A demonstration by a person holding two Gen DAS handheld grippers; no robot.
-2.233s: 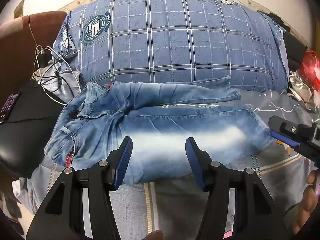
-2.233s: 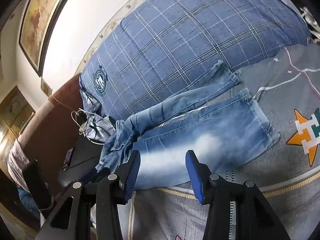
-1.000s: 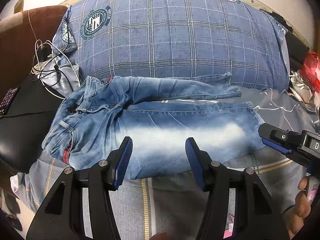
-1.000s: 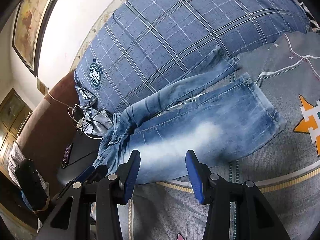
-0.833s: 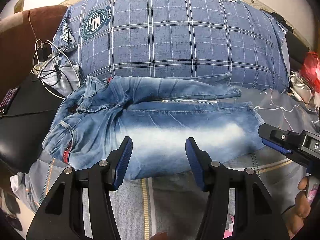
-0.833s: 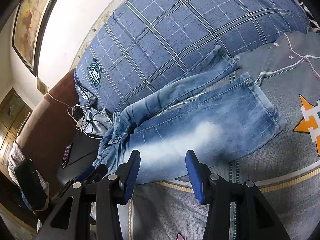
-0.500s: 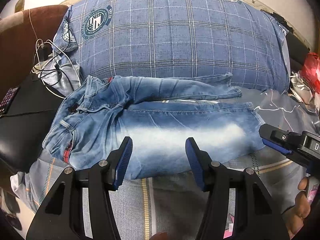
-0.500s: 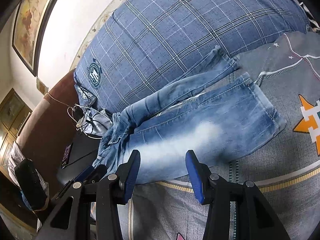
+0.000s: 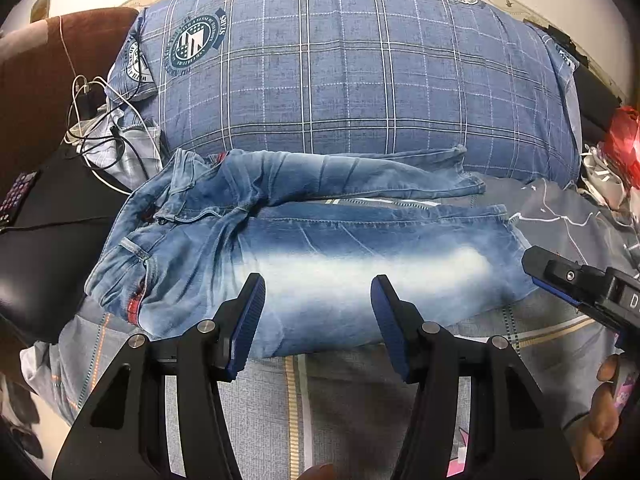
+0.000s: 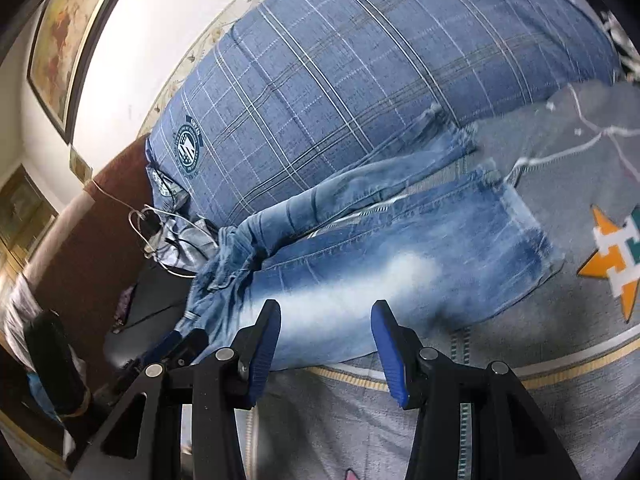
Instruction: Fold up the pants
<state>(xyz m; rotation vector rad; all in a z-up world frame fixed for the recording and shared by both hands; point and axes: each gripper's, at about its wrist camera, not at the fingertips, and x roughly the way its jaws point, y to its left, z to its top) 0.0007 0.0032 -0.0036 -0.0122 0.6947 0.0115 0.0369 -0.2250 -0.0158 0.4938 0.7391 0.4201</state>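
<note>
Grey patterned bedding covers the bed (image 9: 560, 232), and along its far edge, against the white wall, leans a big blue checked pillow (image 9: 340, 72) with round badges printed near its left end. Right in front of the pillow the jeans (image 9: 320, 264) lie unfolded, stretched across the bed with the waistband bunched toward the left edge and the two legs running toward the right. The far leg is narrow and rumpled, its hem touching the foot of the pillow; the near leg lies flat and wide, with a pale faded streak down its length and its hem close to the bed's right side. Between the legs a thin strip of bedding shows. At the left edge, past the waistband, white and black cables (image 9: 100, 120) tangle beside a brown headboard (image 9: 36, 92), and something red (image 9: 624, 136) sits at the far right. An orange star (image 10: 608, 264) is printed on the bedding just beyond the near hem. The left claw (image 9: 316, 312) hovers over the near edge of the jeans, its blue-padded fingers spread wide with nothing between them. The right claw (image 10: 324, 340) hangs over the same near leg, equally wide apart and empty.
</note>
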